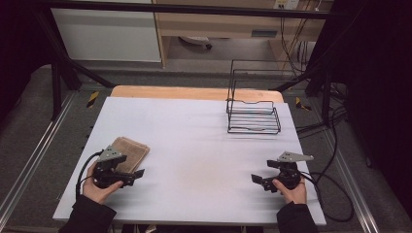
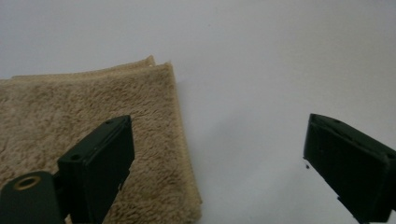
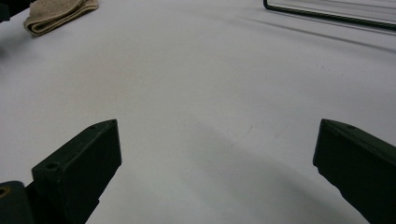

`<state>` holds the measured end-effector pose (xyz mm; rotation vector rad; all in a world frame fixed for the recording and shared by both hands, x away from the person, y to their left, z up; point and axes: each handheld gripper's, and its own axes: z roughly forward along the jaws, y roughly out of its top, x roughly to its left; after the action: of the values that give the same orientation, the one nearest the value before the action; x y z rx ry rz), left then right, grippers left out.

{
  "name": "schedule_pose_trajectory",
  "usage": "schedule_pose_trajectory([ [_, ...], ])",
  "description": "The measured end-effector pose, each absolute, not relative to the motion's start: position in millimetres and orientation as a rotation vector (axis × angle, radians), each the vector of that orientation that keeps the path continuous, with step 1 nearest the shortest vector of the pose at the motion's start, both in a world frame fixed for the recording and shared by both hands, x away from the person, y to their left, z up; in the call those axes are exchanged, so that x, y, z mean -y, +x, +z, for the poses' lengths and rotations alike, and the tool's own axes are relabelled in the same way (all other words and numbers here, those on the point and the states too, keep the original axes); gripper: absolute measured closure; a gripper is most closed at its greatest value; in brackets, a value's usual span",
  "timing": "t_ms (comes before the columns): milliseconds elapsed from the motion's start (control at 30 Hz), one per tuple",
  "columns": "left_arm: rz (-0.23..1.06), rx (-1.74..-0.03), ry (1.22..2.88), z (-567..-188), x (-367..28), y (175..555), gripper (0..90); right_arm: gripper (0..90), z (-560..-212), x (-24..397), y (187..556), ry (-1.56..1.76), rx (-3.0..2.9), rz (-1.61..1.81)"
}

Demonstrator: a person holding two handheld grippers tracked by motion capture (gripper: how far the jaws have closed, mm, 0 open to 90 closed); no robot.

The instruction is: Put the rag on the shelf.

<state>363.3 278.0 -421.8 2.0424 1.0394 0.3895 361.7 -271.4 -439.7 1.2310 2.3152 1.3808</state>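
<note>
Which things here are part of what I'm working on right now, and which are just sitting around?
In the job:
- folded tan towel, under the left gripper, fingers open over its edge
- right gripper, open over bare table

Just lying about:
- black wire rack, far right of the table, untouched

A folded beige towel [image 2: 88, 140] of thick, fuzzy terry cloth with stitched hems lies on a smooth, matt white table covering [image 1: 194, 160], beyond which a strip of pale wooden tabletop [image 1: 194, 92] shows. The rack [image 1: 253, 116] is thin black wire with a dull sheen. The left gripper [image 2: 217, 154] and right gripper [image 3: 219, 158] have matt black plastic-looking jaws, each topped by a grey metal-looking plate.
</note>
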Motion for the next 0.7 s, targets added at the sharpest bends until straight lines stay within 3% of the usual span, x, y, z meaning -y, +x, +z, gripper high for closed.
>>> schedule_pose_trajectory([
  [233,0.416,-1.083,2.073,-424.2,-283.2,365.2,19.7,1.7,-440.4,270.7,362.1,1.234,-2.321,1.369],
  [333,0.423,-1.093,2.094,-425.8,-282.9,365.8,27.5,1.7,-440.6,270.3,362.0,1.236,-2.321,1.37],
  [367,0.427,-1.101,2.097,-426.6,-282.3,365.9,34.0,1.7,-440.9,270.3,362.2,1.234,-2.325,1.366],
  [700,0.462,-1.129,2.159,-432.9,-279.0,368.2,56.5,1.8,-441.7,269.8,362.6,1.231,-2.334,1.353],
])
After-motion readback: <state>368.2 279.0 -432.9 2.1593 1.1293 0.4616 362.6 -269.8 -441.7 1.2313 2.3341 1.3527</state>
